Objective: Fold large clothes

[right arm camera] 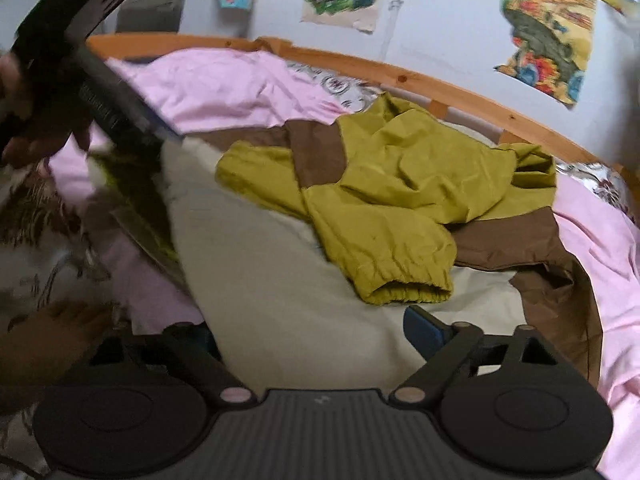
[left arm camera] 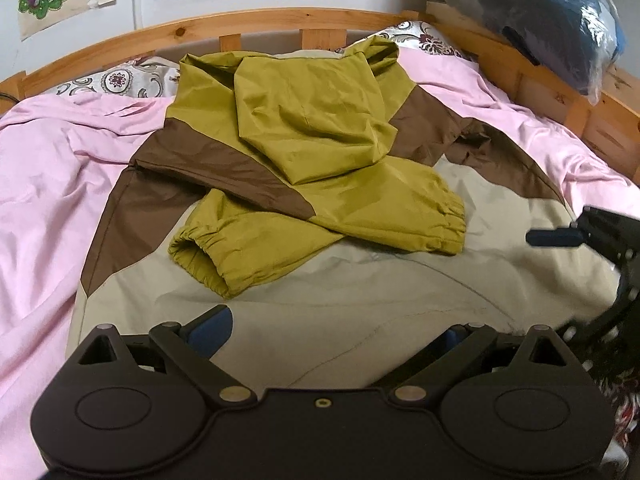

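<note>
The big hooded jacket of olive-green, brown and cream nylon [left arm camera: 320, 152] lies spread on the bed, over the pale pink sheet [left arm camera: 52, 168], filling the middle from the near edge up towards the wooden slatted headboard [left arm camera: 256, 24]. Its cream body panel runs right under both of my jaws. My left gripper [left arm camera: 332, 334] hangs over that cream hem with its jaws wide apart and nothing between them; the blue pads sit clear above the cloth. My right gripper [right arm camera: 312, 334] has its jaws spread wide too, above the cream panel near the jacket's right side; I cannot tell whether the pads touch the fabric.

The left wrist view shows both olive sleeves folded in and crossed over the chest, elastic cuffs pointing towards the near edge, with the hood [left arm camera: 312, 108] laid flat on top. It also shows my right gripper coming in at the bed's right edge, and a plastic-wrapped bundle [left arm camera: 536, 12] on the far right corner. The right wrist view shows my left gripper [right arm camera: 120, 92] blurred at the bed's left edge, and a hand [right arm camera: 44, 340] low beside it.

The jacket's long axis runs from the near edge to the headboard, hood end farthest away.
</note>
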